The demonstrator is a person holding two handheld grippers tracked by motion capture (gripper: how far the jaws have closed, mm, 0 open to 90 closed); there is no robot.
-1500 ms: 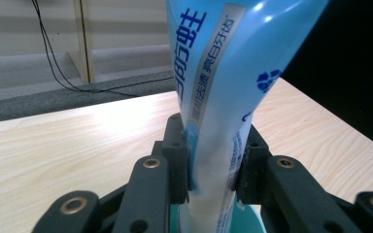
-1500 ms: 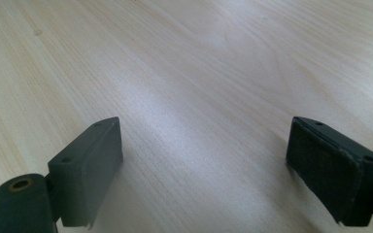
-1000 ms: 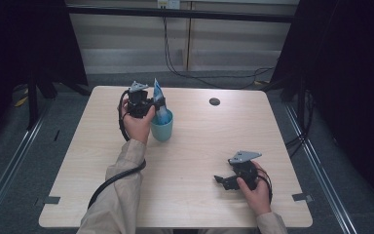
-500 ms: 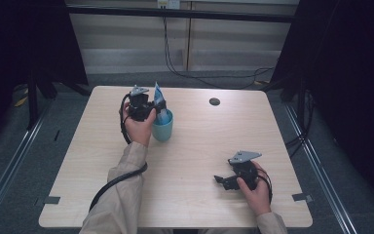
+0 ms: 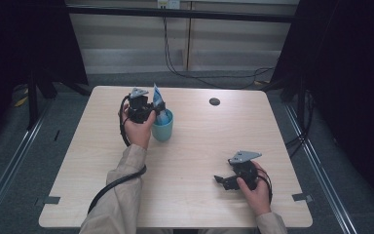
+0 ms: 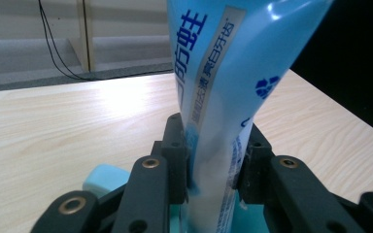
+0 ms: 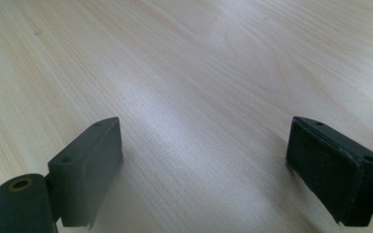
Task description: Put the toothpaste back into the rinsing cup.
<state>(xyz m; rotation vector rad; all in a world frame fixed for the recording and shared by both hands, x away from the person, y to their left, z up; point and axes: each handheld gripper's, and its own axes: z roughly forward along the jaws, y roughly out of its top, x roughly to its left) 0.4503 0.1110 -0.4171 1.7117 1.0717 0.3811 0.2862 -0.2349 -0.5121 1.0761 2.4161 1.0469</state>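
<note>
Nearest, the right gripper (image 5: 220,179) lies low on the pale wooden table (image 5: 199,146), its jaws spread wide over bare wood. Farther off, the left gripper (image 6: 213,160) clenches a light-blue plastic toothpaste tube (image 6: 223,82), held upright in the teal round cup (image 5: 163,129). Beyond sits a small dark disc (image 5: 214,101).

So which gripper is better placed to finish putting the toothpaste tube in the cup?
Left. The left gripper is already shut on the toothpaste tube, right above the teal cup. The right gripper is open and far away, low over bare table.
</note>
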